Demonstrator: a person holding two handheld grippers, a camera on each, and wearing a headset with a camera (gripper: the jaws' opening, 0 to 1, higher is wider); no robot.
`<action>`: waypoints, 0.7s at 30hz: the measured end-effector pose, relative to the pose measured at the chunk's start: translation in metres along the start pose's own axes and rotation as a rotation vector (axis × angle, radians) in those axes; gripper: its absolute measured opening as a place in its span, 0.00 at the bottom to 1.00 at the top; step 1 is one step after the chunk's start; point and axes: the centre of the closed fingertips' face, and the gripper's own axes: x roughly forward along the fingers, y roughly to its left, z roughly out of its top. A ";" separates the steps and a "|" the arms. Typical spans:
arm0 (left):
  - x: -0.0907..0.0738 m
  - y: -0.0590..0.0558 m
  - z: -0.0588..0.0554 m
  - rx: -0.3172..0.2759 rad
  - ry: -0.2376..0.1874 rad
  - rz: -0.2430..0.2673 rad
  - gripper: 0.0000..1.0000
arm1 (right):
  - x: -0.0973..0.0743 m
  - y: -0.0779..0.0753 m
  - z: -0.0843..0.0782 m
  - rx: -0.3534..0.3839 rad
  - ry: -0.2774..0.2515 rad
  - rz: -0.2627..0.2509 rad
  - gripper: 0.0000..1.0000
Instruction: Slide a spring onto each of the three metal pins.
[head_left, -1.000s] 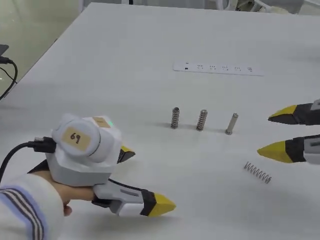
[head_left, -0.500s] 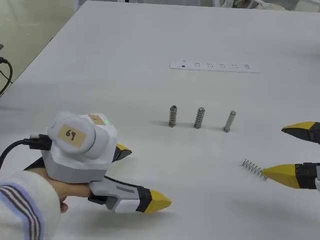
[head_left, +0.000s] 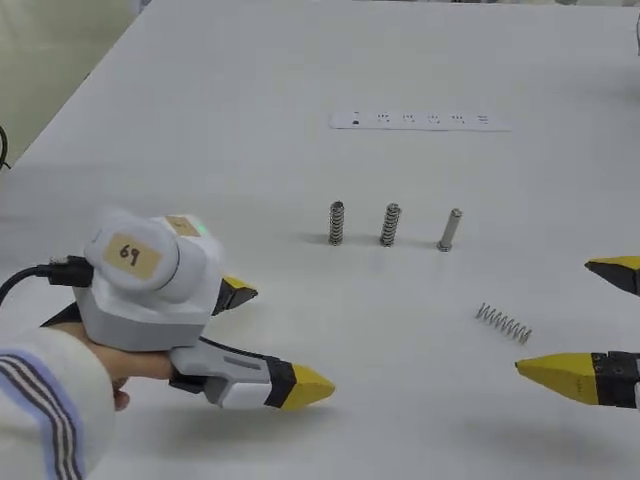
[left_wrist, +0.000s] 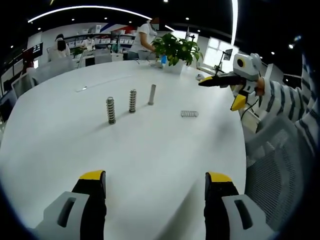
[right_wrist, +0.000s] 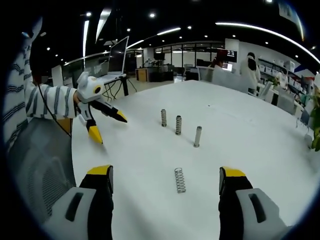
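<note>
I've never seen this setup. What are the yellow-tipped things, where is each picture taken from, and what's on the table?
No robot: a person holds two yellow-tipped, two-jaw grippers. The head view comes from a headset camera looking down; each round view comes from a camera riding on one gripper, looking along its jaws. The left gripper and right gripper are open, empty. On the table stand three metal pins: the first pin and second pin already carry springs, the third pin is bare. A loose spring lies before the right gripper. A power strip lies farther back.
</note>
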 end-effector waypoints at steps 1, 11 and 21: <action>0.000 0.001 0.000 0.001 0.001 -0.001 0.77 | 0.000 0.001 0.000 0.006 -0.007 -0.002 0.91; 0.004 0.000 0.002 0.022 0.016 -0.016 0.77 | -0.004 0.009 -0.007 0.079 -0.022 0.003 1.00; 0.013 -0.008 0.012 0.067 0.025 -0.062 0.74 | -0.007 0.012 -0.005 0.094 -0.038 -0.007 0.99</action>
